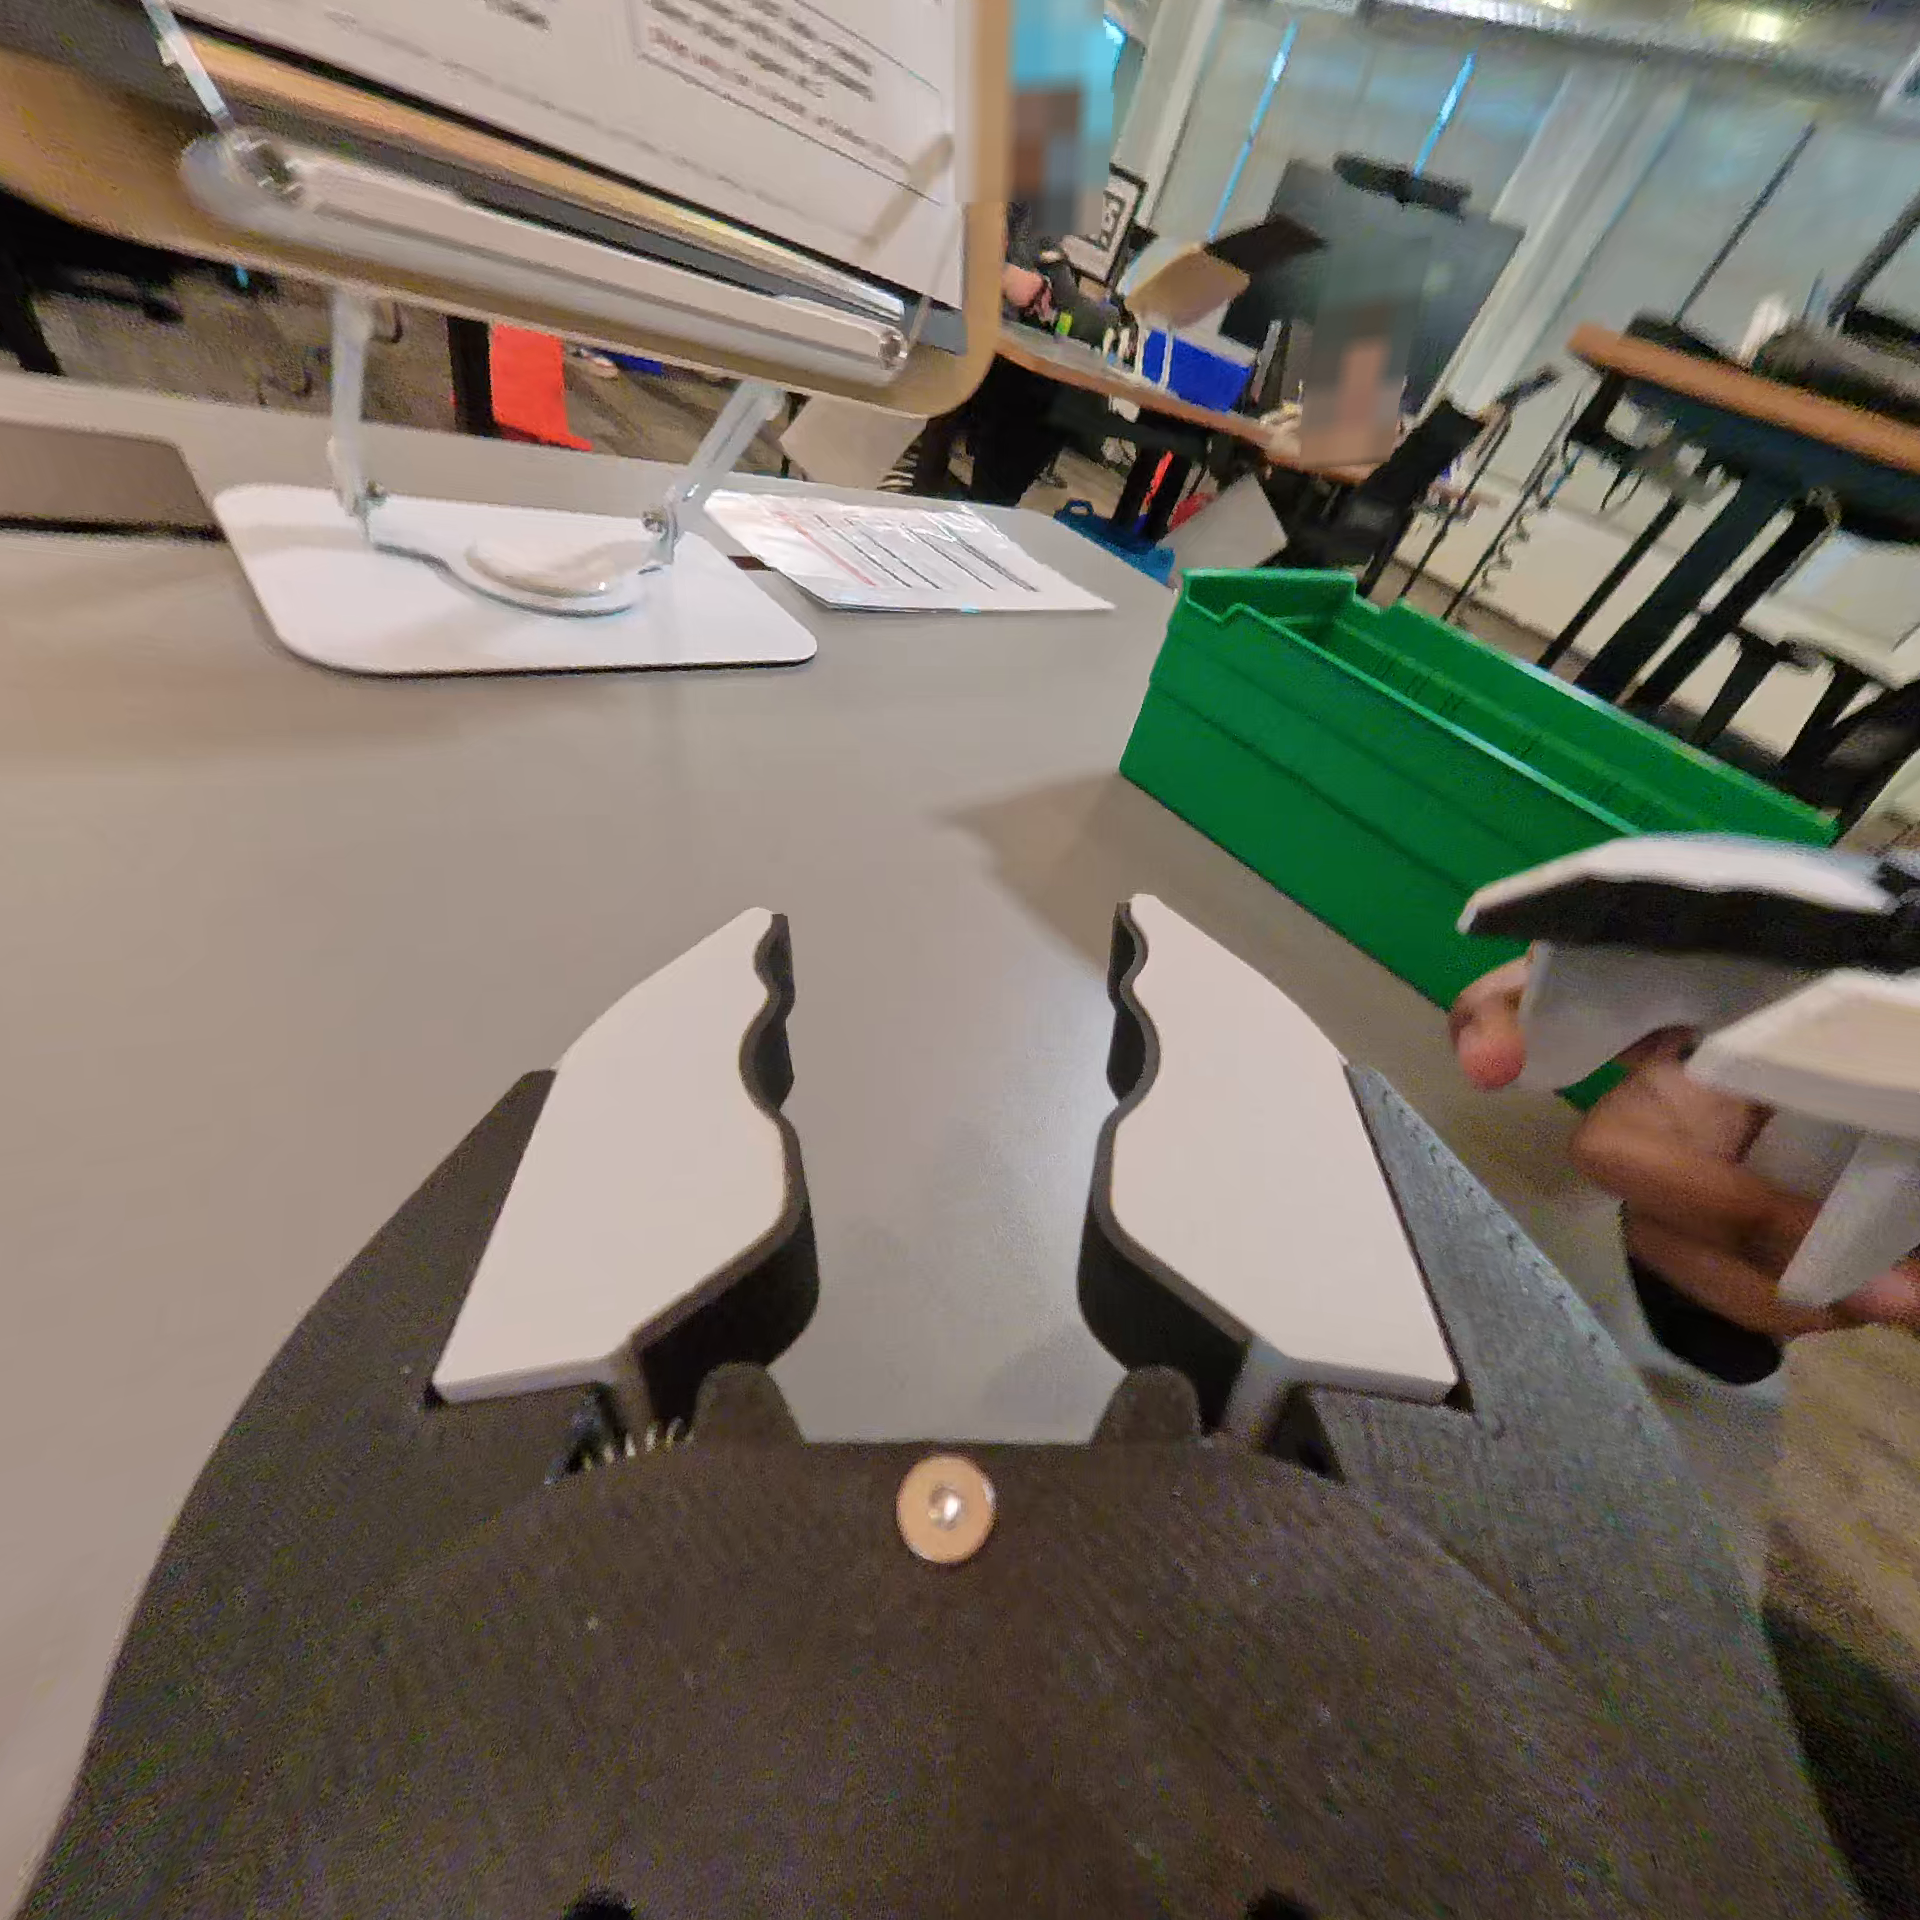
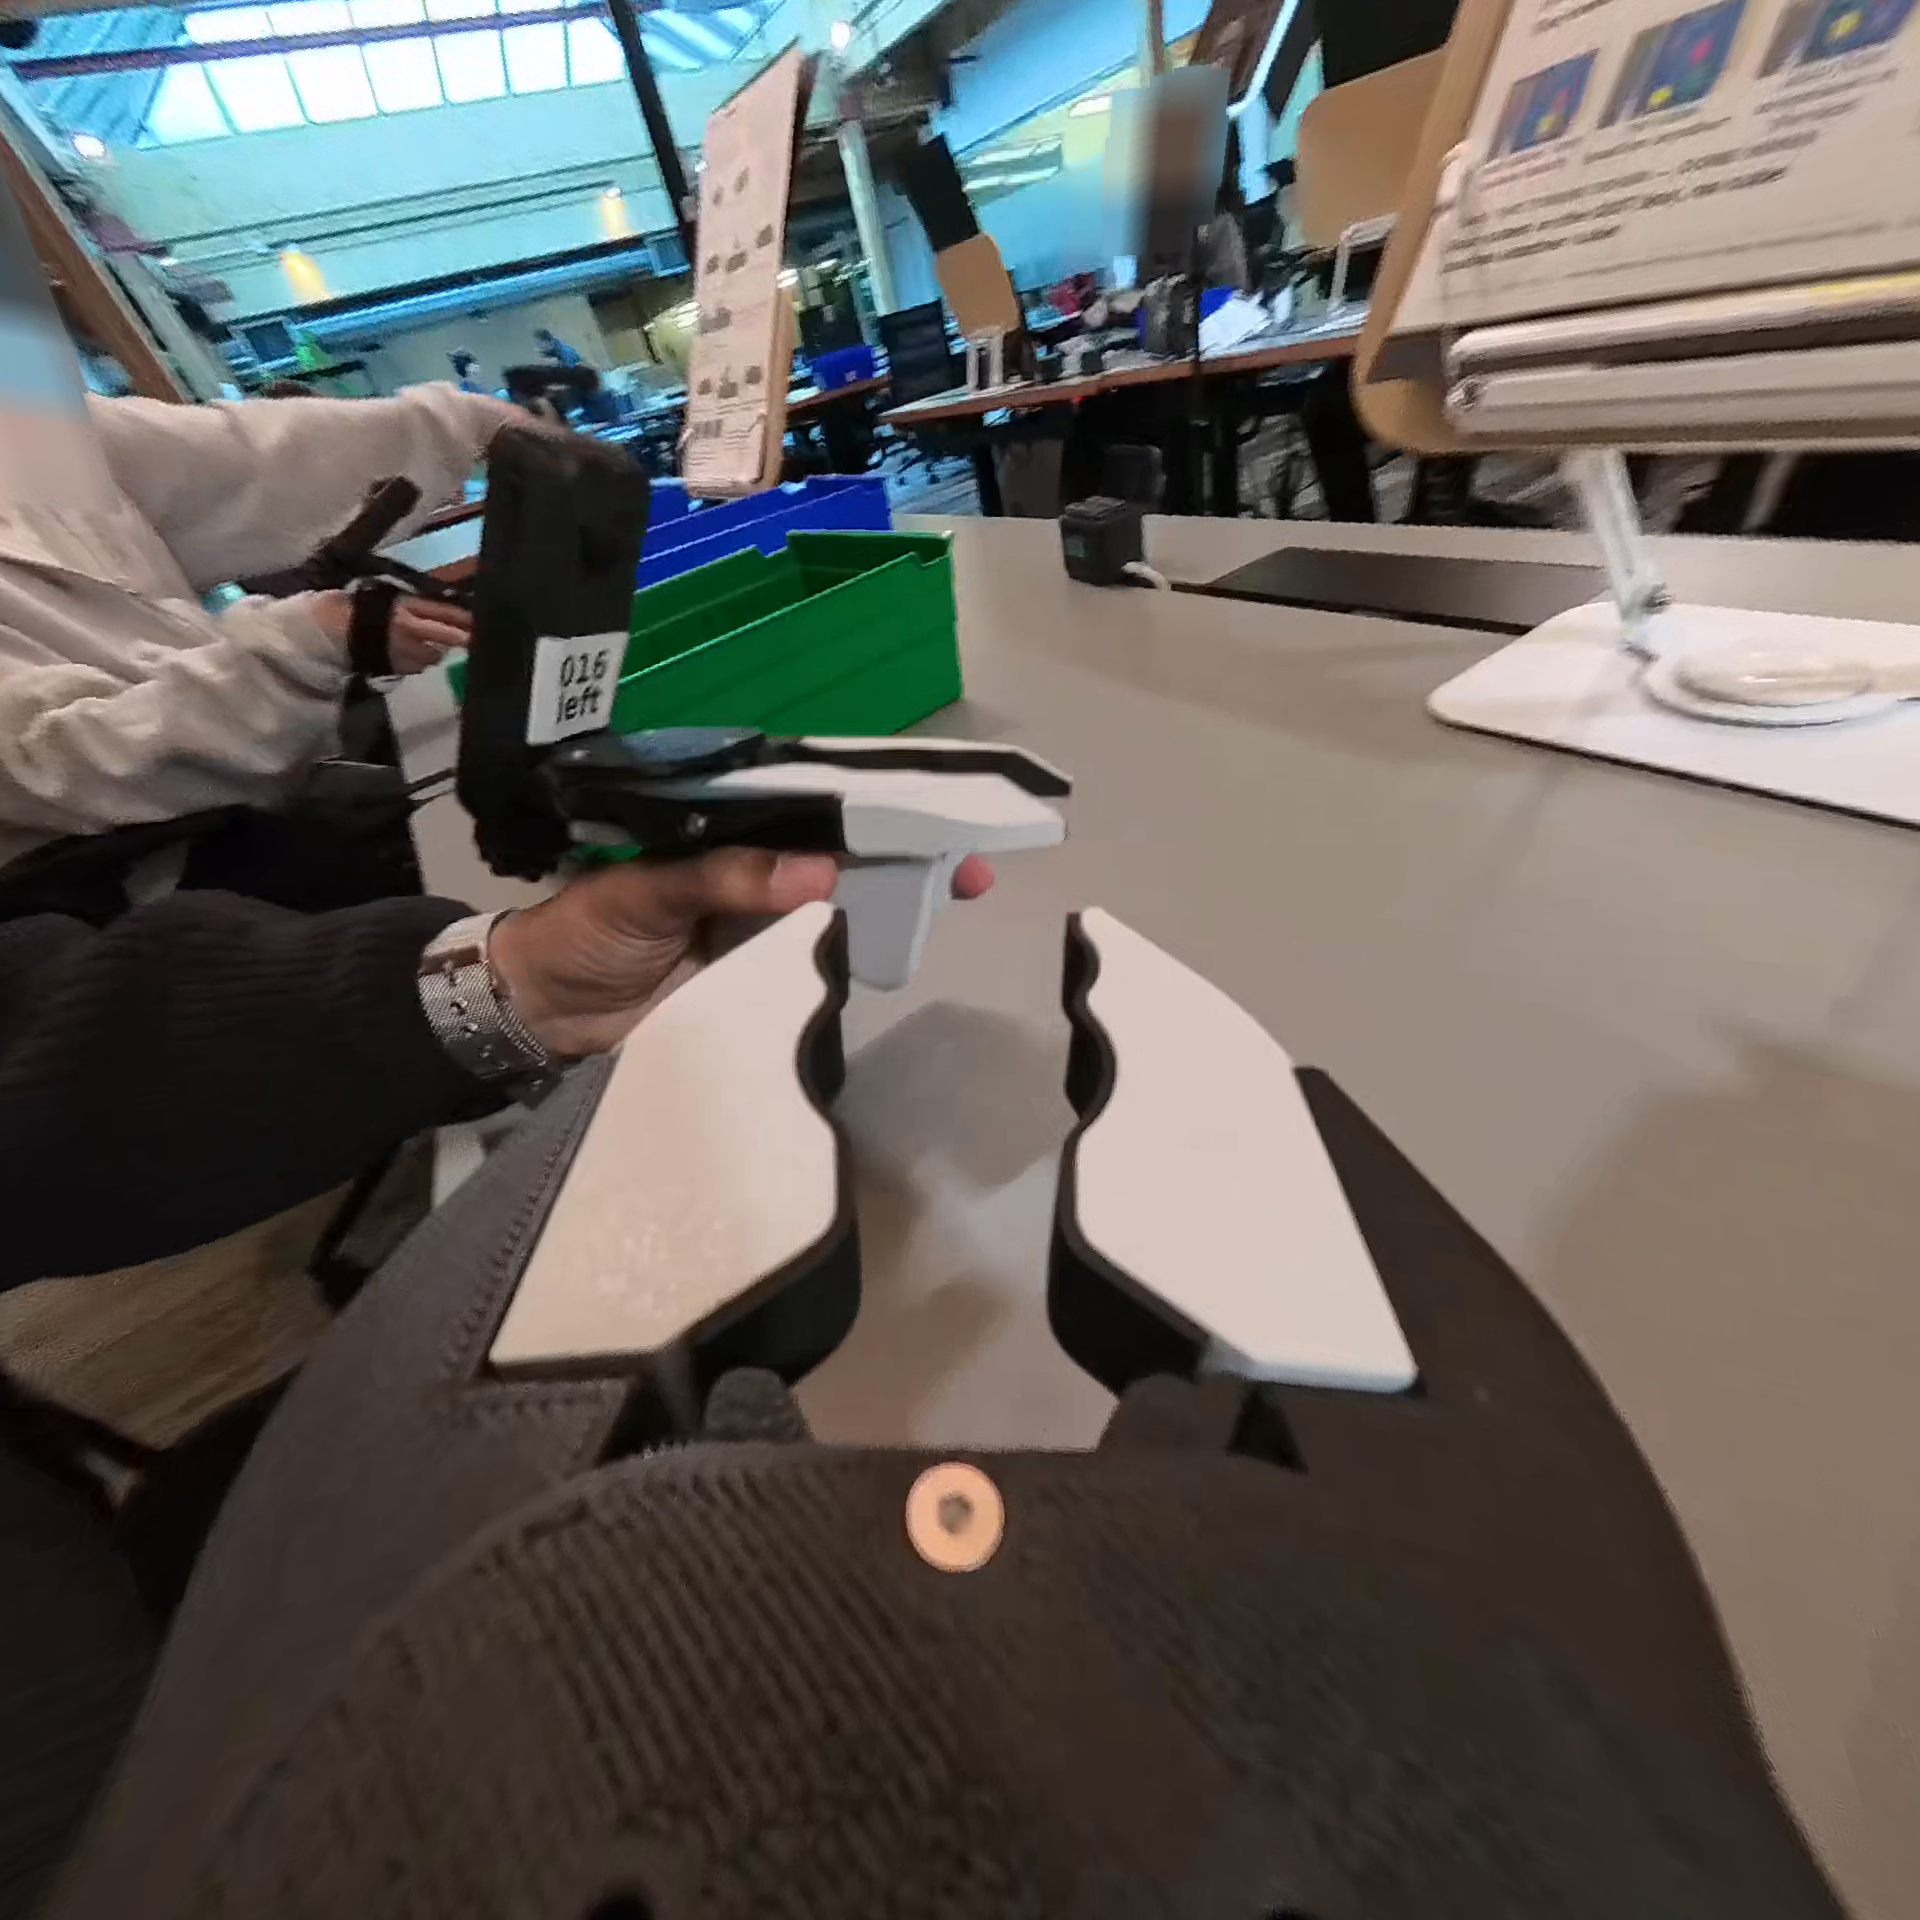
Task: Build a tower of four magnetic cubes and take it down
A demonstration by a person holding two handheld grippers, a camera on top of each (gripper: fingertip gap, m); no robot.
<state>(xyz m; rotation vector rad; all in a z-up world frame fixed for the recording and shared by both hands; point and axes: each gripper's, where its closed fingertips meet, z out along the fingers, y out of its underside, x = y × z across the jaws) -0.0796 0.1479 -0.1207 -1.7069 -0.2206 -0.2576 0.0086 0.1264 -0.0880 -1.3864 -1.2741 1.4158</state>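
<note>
Grey worktop (image 1: 520,883) carries a green bin (image 1: 1403,790) far right; both hand-held grippers, left (image 1: 951,940) and right (image 2: 951,940), hover spread, pinching nothing.

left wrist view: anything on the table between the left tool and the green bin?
Nothing. Only bare grey table lies between the open left tool and the green bin; no cubes visible.

I am working in a large open lab or workshop hall. Long worktables (image 2: 1091,384) fill the background under a high skylit ceiling (image 2: 343,62). On my grey tabletop (image 1: 520,883), a green parts bin (image 1: 1382,769) sits at its right edge and a white document stand (image 1: 499,592) at the far edge.
</note>
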